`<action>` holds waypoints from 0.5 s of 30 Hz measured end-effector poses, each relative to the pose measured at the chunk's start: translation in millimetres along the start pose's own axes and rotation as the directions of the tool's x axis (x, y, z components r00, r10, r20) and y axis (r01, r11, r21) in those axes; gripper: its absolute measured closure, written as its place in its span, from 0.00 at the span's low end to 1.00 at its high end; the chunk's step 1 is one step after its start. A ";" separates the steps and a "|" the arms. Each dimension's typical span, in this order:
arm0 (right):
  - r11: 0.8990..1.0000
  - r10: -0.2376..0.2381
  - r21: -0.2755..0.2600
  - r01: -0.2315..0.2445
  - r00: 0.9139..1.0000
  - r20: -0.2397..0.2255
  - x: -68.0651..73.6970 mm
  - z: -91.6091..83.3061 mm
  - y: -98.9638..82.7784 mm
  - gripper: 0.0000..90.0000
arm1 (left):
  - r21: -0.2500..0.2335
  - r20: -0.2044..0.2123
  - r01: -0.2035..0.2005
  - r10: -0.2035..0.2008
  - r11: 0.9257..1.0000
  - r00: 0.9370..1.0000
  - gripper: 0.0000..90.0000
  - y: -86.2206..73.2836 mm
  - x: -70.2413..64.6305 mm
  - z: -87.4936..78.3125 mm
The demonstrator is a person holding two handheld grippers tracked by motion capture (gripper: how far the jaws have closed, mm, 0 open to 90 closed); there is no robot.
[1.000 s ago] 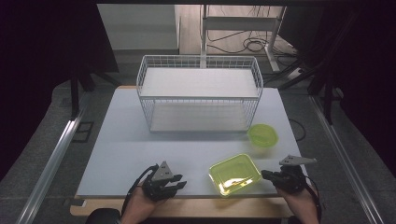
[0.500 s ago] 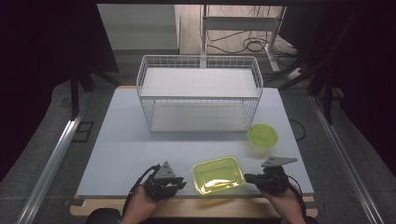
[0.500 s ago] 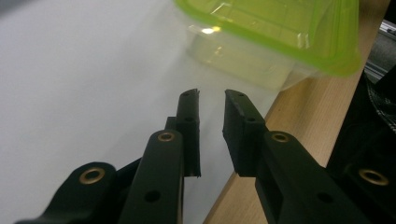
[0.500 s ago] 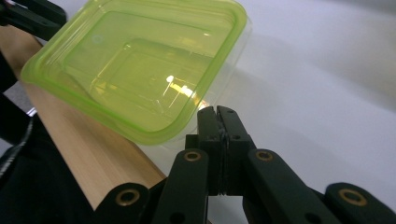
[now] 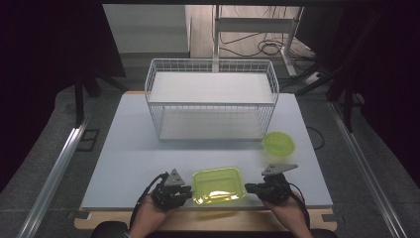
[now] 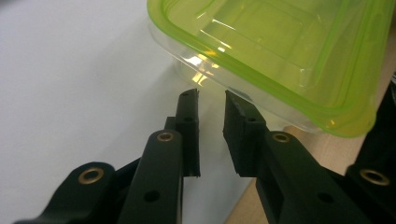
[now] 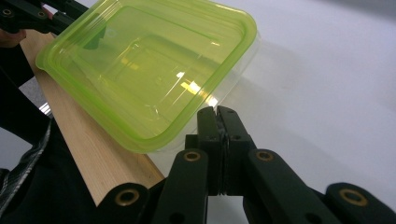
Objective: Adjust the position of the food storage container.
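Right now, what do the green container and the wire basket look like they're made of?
The green container looks like thin, glossy, see-through plastic: light glints off it and the table shows through. The wire basket looks like white-coated metal wire in an open grid, though the coating is a guess.

A dark room surrounds the white table (image 5: 129,148), with cables (image 5: 257,47) on the floor behind.

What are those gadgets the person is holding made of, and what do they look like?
Each hand holds a black gripper, left and right, with two black jaws studded with brass-coloured rivets. A grey three-cornered plate sits on top of each, and a black cable trails back.
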State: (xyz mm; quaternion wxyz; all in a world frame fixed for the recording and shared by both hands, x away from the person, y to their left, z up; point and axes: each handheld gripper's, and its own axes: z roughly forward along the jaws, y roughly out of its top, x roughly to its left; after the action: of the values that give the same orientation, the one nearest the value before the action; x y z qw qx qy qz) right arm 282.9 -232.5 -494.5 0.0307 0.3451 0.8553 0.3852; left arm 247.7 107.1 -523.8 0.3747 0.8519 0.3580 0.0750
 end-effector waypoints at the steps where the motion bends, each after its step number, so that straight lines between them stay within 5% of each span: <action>1: 1.000 0.002 0.000 -0.002 1.000 0.000 -0.1 0.7 0.4 0.98 | -0.001 -0.001 0.003 -0.003 1.000 1.000 0.84 0.6 0.6 0.1; 10: 1.000 -0.010 0.001 0.010 1.000 0.028 -4.8 5.8 4.0 0.94 | 0.001 -0.027 0.021 -0.021 1.000 0.999 0.79 -2.1 8.2 -5.0; 15: 0.999 -0.033 -0.027 0.035 0.995 0.092 -8.8 -1.6 2.5 0.76 | -0.052 -0.075 0.033 -0.037 0.998 0.997 0.54 -9.4 15.5 -20.6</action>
State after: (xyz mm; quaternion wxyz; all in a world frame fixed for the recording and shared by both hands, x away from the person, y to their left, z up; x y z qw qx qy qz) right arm 290.5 -237.8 -493.6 0.0812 0.3474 0.8532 0.3806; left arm 245.6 133.9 -517.9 0.3838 0.8323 0.3847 0.1097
